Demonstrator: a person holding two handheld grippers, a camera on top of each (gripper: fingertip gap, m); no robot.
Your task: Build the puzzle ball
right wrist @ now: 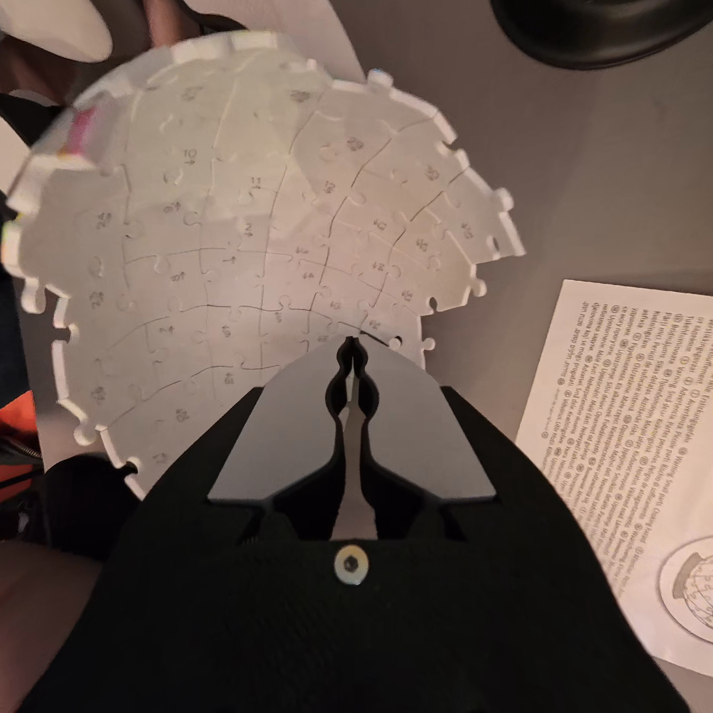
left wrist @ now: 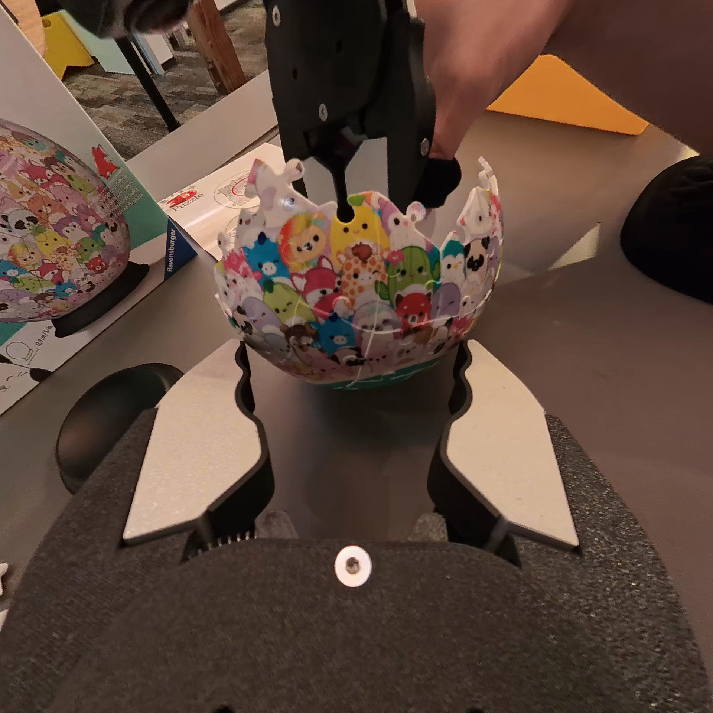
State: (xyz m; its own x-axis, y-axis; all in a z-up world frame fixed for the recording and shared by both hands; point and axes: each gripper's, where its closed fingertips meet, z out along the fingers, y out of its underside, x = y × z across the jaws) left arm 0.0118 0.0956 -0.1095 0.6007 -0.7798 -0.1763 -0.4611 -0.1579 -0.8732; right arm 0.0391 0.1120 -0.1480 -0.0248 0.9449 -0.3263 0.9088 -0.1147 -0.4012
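Observation:
The half-built puzzle ball (left wrist: 359, 285) stands on the grey table (left wrist: 559, 347) as an open bowl with colourful cartoon animals outside. Its white numbered inside (right wrist: 231, 231) fills the right wrist view. My left gripper (left wrist: 353, 366) is open, its two fingers either side of the ball's lower part; contact is unclear. My right gripper (left wrist: 343, 210) comes down from above, held by a hand (left wrist: 482, 69). It is shut, with its tips (right wrist: 351, 339) at a notch in the near rim. I see no loose piece in it.
The puzzle box (left wrist: 77, 231) stands at the left, with a printed leaflet (left wrist: 216, 193) behind the ball; the leaflet also shows at the right (right wrist: 636, 424). A black round stand (left wrist: 108, 416) sits near left and a black rounded object (left wrist: 675, 231) at the right. Left tips to right tips: about 6 cm.

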